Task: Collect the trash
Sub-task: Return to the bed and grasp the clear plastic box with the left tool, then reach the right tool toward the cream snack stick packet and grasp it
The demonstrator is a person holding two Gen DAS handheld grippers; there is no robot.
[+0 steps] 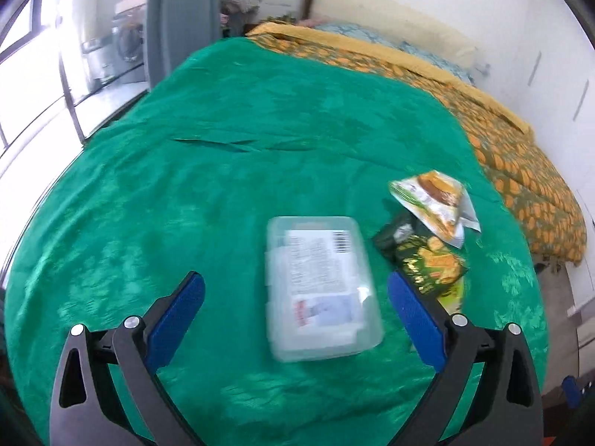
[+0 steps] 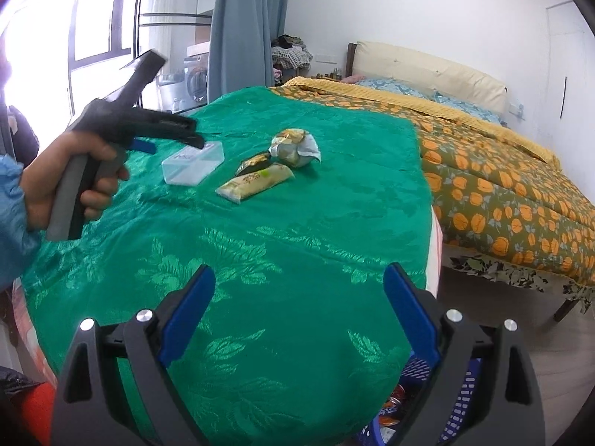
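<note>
Your left gripper (image 1: 295,290) hangs over the green cloth (image 1: 223,148) with its blue-padded fingers (image 1: 178,319) spread wide and nothing pressed between them. The clear plastic box (image 1: 321,286) lies flat on the cloth in the gap between the fingers, its printed label facing up, and neither pad touches it. Just to the right of the box sits a small heap of wrappers: a dark green snack packet (image 1: 431,264) close beside the right finger, and a pale crumpled wrapper (image 1: 437,204) lying partly over its far end.

From the right wrist view you see your left hand (image 2: 70,182) gripping the handle of that tool, with a light blue sleeve (image 2: 11,215) at the wrist. The tool's black fingers reach over the near end of the box (image 2: 193,165). Beyond it lie a yellow packet (image 2: 256,184), a small dark wrapper (image 2: 254,161) touching it, and a balled-up silvery wrapper (image 2: 295,146) a little further on.

Your right gripper (image 2: 299,290) is held well apart from the trash, above the near edge of the cloth, with its jaws wide and empty. Below its right finger a blue basket (image 2: 461,397) shows beside the table edge. A bed with an orange flowered blanket (image 2: 502,186) stands to the right.
</note>
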